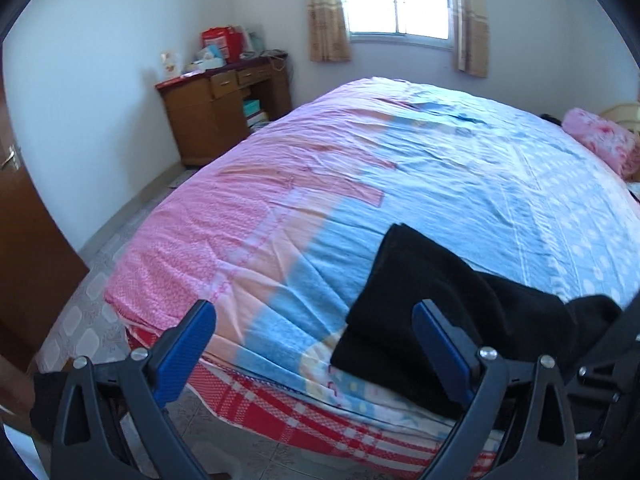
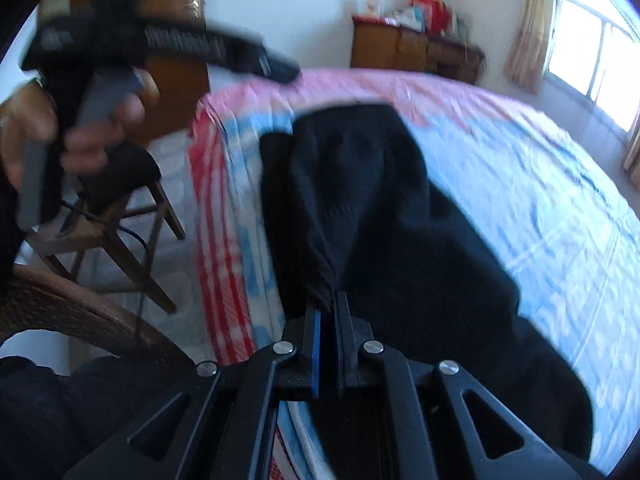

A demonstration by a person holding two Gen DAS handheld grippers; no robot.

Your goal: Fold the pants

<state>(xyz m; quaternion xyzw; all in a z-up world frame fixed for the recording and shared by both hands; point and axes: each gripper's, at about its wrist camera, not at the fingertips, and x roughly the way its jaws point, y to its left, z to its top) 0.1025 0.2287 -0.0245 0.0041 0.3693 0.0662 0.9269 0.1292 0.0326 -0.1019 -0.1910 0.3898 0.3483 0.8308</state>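
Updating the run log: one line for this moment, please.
step: fold pants | left gripper: open, empty | right gripper: shut on black pants | pants: on bed

We see the black pants (image 1: 432, 304) lying folded on the bed's pink and blue cover, close to its near edge. In the left wrist view they sit toward four o'clock, one squared end reaching up toward twelve and a lower layer showing beneath it toward seven, beside the edge of the cover. In the right wrist view the pants (image 2: 384, 216) fill the centre, a soft knit with faint creases, running from a rounded end at twelve o'clock down to five. One bunched fold of the cloth rises toward six o'clock, lifted off the rest.
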